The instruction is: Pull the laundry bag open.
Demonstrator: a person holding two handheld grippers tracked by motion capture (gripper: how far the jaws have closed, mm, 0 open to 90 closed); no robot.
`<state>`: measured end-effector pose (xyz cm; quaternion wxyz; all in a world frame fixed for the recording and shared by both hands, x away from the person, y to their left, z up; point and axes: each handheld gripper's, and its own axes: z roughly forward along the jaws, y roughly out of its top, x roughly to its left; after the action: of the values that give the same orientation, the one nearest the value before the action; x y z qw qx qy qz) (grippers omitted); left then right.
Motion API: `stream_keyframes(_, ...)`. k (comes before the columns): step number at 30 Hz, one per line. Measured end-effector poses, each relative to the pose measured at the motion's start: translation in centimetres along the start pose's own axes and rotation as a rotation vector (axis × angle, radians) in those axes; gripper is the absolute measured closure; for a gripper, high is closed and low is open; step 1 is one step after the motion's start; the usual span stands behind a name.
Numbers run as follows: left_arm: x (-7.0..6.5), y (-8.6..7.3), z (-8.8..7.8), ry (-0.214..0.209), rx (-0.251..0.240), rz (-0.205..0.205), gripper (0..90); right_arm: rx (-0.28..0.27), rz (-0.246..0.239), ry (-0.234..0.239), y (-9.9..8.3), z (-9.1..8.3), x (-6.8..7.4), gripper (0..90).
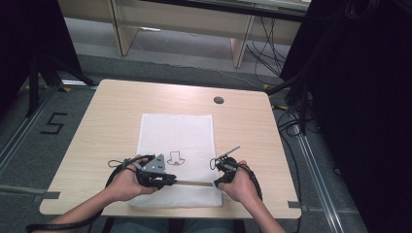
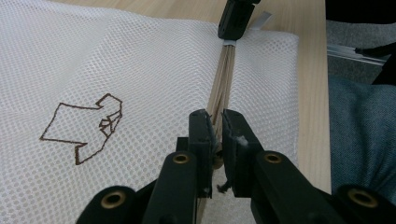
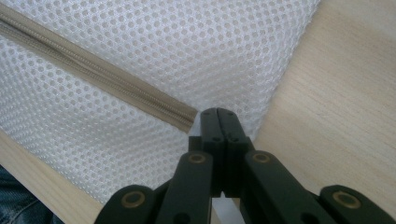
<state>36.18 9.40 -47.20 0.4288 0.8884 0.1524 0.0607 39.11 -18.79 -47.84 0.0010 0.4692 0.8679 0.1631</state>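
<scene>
1. We're over a light wooden table (image 1: 97, 136) on a grey floor, with a black cable port (image 1: 218, 100) near its far edge, dark curtains at both sides and loose cables off to the right.

2. Flat in the middle lies a white mesh laundry bag (image 1: 177, 133), a small brown outline logo (image 1: 176, 158) printed on it; its near edge reaches close to the table's front.

3. A beige zipper (image 1: 194, 183) runs across the bag close to that near edge, between the two grippers.

4. Left gripper (image 1: 167, 180), held in the left hand (image 1: 124, 183): in the left gripper view its jaws stand nearly together, pinched at the zipper (image 2: 223, 79) end, where a small round pull piece (image 2: 215, 161) sits between them.

5. Right gripper (image 1: 217, 183), in the right hand (image 1: 240, 187): in the right gripper view the jaws are pressed tight together just beside the zipper (image 3: 93, 72) end, on a white strip at the bag's corner. I cannot tell exactly what the strip is.

6. In the left gripper view the right gripper (image 2: 236, 21) stands at the zipper's far end, and blue denim (image 2: 359, 140) shows past the table edge.
</scene>
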Motion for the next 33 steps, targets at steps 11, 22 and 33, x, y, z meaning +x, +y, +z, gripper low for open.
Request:
stream_keyframes(11, 0.1, -0.3, -0.5, 0.006, 0.007, 0.000, 82.2, -0.009, 0.009, 0.013, 0.0, 0.1, 0.0, 90.0)
stream_keyframes(22, 0.3, -1.0, -1.2, 0.015, 0.007, -0.015, 82.2, -0.008, 0.011, 0.012, 0.0, 0.1, 0.0, 90.0)
stream_keyframes(33, 0.6, -1.3, -1.6, 0.012, -0.003, -0.023, 82.2, -0.003, 0.010, 0.013, 0.0, 0.1, -0.1, 90.0)
